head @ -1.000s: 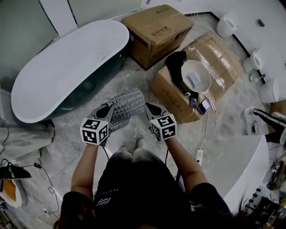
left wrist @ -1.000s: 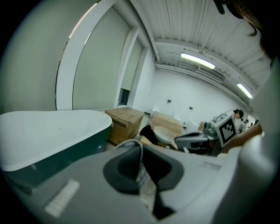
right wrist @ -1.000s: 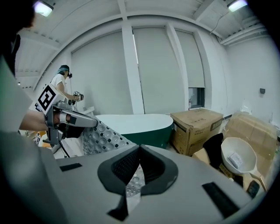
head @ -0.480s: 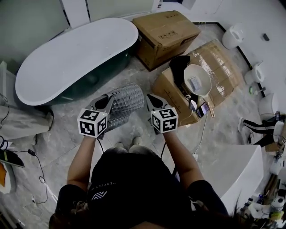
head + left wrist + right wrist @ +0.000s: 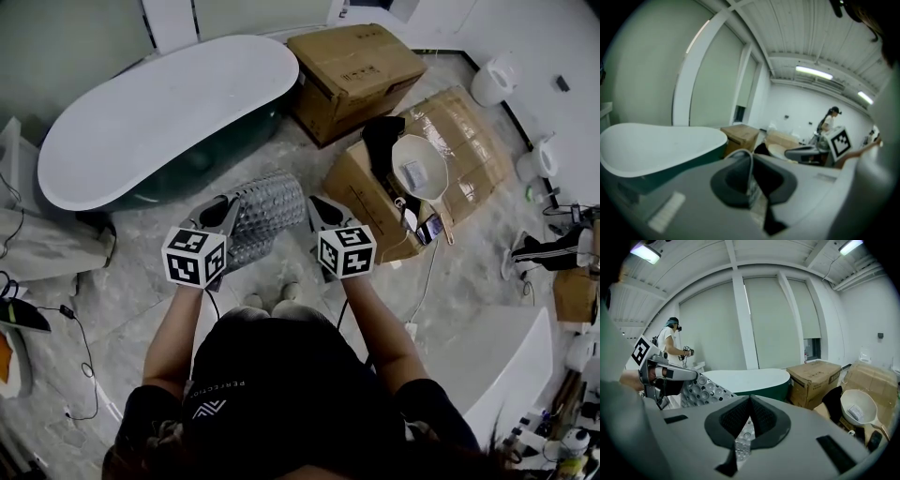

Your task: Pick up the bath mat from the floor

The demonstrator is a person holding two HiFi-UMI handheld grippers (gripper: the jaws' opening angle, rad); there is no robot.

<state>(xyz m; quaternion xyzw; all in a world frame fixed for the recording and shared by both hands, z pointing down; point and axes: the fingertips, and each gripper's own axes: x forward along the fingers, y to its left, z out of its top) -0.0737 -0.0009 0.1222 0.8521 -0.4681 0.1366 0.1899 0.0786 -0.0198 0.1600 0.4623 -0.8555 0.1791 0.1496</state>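
Only the head view shows the mat point(image 5: 265, 214) spanning left gripper point(image 5: 223, 208) to right gripper point(image 5: 319, 206); each gripper view shows jaws clamped on its edge.

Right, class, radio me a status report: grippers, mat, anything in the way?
Both shut: left gripper and right gripper each clamp a bath mat edge. Mat off the floor, spread between them. Bathtub and boxes ahead, not touching.

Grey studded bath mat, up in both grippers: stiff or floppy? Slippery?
Probably floppy: the grey studded rubbery bath mat curves and sags between the left gripper and right gripper, each pinching one edge. Likely light for its size, since thin edge pinches carry it. Its glossy bumps suggest a slick surface, so it may creep through the fingers.
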